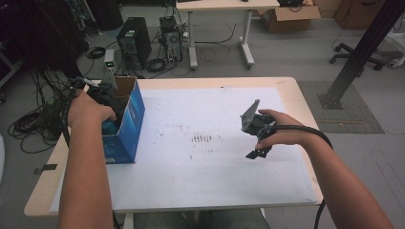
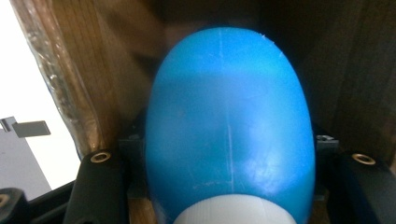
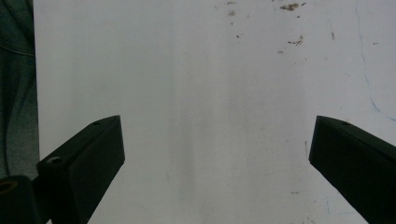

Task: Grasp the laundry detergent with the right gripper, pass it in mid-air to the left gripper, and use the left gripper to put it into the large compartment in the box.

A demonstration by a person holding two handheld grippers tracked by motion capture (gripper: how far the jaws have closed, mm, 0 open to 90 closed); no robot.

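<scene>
Reaching into the open top of the blue box point(image 1: 126, 125) at the left edge of the desk point(image 1: 215, 191), the left tool point(image 1: 106, 98) is sunk among the box's brown inner walls, and that depth is probably why the hand comes at it from above rather than from the side. Its jaws are clamped on a smooth blue egg-shaped object point(image 2: 229, 135) with a white ribbed band at its near end (a cap or base, hard to say which), pinched at its flanks so the rounded body points away from the camera. From the high view only a sliver of that blue shows inside the box behind the hand; the left gripper view supplies the grip itself and the cardboard close on both sides. The right tool point(image 1: 258, 138) hovers over the white sheet well apart from the box, jaws spread wide with nothing between them, which the right gripper view makes plain and the high view leaves uncertain. It seems kept out of the way.
</scene>
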